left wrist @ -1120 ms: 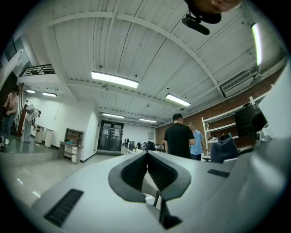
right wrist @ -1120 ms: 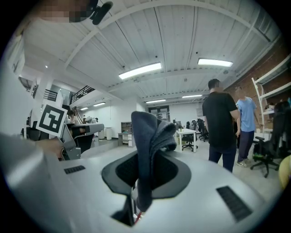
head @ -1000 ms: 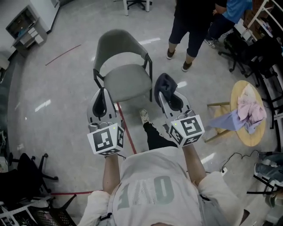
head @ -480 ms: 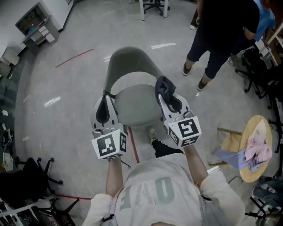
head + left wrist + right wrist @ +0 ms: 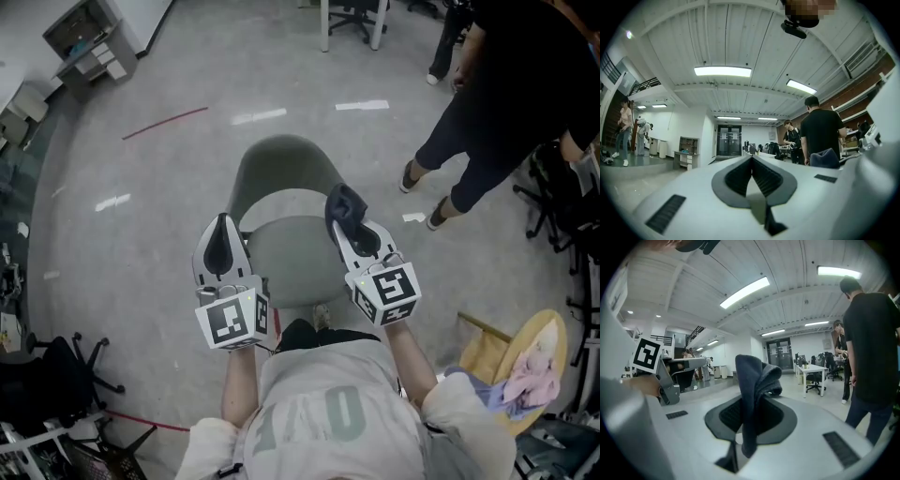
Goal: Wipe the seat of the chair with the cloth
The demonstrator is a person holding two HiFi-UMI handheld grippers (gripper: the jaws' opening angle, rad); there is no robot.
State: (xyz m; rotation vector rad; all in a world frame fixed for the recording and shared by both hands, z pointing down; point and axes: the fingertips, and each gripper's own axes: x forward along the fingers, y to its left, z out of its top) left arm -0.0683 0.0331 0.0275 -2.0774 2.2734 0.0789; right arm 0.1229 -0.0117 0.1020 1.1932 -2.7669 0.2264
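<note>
The dark cloth (image 5: 752,390) (bunched, its tip curling over) is standing lengthwise, pointing forward, clamped in the jaws of the right gripper (image 5: 345,217) above the right edge of the chair seat (image 5: 291,255). The left gripper (image 5: 222,230) is hovering pinched together, empty, at the seat's left edge.

Both arms reach forward, side by side. The left gripper (image 5: 222,230) is closed, empty; the right gripper (image 5: 349,220) clamps the cloth (image 5: 752,380)

The chair (image 5: 281,173) is now dead centre of the head view instead of up top. The left gripper (image 5: 222,223) and the right gripper (image 5: 345,217) with its cloth (image 5: 344,198) now hang over the seat (image 5: 291,255). The round table (image 5: 551,330) slides into the lower right corner, and the bystander (image 5: 506,103) looms bigger upper right.
</note>
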